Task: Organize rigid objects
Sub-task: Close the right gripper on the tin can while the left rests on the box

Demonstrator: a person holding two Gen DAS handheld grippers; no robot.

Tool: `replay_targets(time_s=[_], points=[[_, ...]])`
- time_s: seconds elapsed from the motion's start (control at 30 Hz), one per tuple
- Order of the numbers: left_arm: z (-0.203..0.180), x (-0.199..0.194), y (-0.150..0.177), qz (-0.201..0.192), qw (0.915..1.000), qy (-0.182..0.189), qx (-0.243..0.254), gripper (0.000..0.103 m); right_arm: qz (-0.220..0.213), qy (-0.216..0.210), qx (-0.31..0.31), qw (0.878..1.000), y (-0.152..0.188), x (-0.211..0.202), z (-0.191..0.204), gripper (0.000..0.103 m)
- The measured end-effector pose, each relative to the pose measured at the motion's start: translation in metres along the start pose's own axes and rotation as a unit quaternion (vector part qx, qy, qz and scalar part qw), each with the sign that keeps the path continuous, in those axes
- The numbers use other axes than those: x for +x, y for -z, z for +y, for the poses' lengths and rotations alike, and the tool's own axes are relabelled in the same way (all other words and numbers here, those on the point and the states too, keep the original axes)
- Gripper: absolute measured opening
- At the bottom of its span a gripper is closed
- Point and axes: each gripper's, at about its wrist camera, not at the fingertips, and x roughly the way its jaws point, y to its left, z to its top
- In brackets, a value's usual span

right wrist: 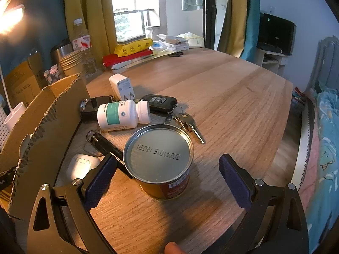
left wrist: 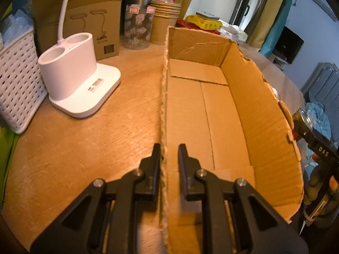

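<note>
An open cardboard box [left wrist: 254,105] with torn walls lies on the wooden table, nothing inside it. My left gripper [left wrist: 169,148] straddles its left wall near the front corner and is shut on that wall. To the right of the box [right wrist: 48,131] stands a tin can [right wrist: 159,154] upside down. My right gripper [right wrist: 167,158] hangs open around it, pads clear of its sides. Behind the can lie a white pill bottle [right wrist: 120,116], a car key with keys [right wrist: 161,102], a white charger [right wrist: 121,86], a black flashlight [right wrist: 108,146] and a white earbud case [right wrist: 82,165].
Left of the box stand a white lamp base [left wrist: 78,80] and a white basket [left wrist: 17,80]. Behind it are a glass jar [left wrist: 137,27] and stacked paper cups [left wrist: 165,21]. Packets and papers [right wrist: 133,48] crowd the far table edge. A bed [right wrist: 326,127] lies right of the table.
</note>
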Motion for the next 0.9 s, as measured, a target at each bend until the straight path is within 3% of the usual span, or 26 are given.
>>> replay_targets(time_s=[0.4,0.9], points=[[0.004,0.0055,-0.0063,0.012,0.9996,0.01,-0.022,0.017,-0.012,0.003,-0.012,1.0,0.0021,-0.0017,0.0054,0.099],[0.0008,0.001,-0.0038,-0.02,0.9996,0.003,-0.017,0.018,-0.017,-0.001,-0.024,1.0,0.0034,0.005,0.0087,0.092]])
